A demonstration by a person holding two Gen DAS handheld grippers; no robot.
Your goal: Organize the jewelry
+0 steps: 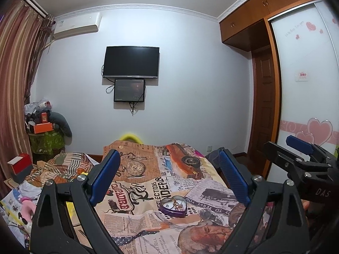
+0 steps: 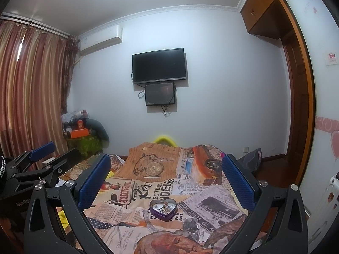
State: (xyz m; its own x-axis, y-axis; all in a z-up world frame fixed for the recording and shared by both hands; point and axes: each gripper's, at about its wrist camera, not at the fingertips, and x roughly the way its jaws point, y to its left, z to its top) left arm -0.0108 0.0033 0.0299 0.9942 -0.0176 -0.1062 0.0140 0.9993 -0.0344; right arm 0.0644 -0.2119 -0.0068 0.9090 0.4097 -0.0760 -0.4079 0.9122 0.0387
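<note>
I am holding both the left hand-held gripper (image 1: 169, 177) and the right hand-held gripper (image 2: 166, 182) wide and empty above the bed (image 2: 190, 228), judging the heart-shaped tin (image 2: 163, 208) at lower centre light, rigid and slippery, its tangled jewelry (image 2: 166, 208) delicate, best pinched across the tin's outer walls.

The printed bedspread (image 1: 169, 190) carries the readable words: "CAMPADIRE" on a banner at 9 o'clock of the heart-shaped tin (image 1: 173, 206), "TO SERVE YOU" on a newspaper strip at its 3 o'clock. The right gripper (image 1: 300, 148) body reads "DAS"; the left gripper (image 2: 40, 152) body reads "GenRob", cut off.
</note>
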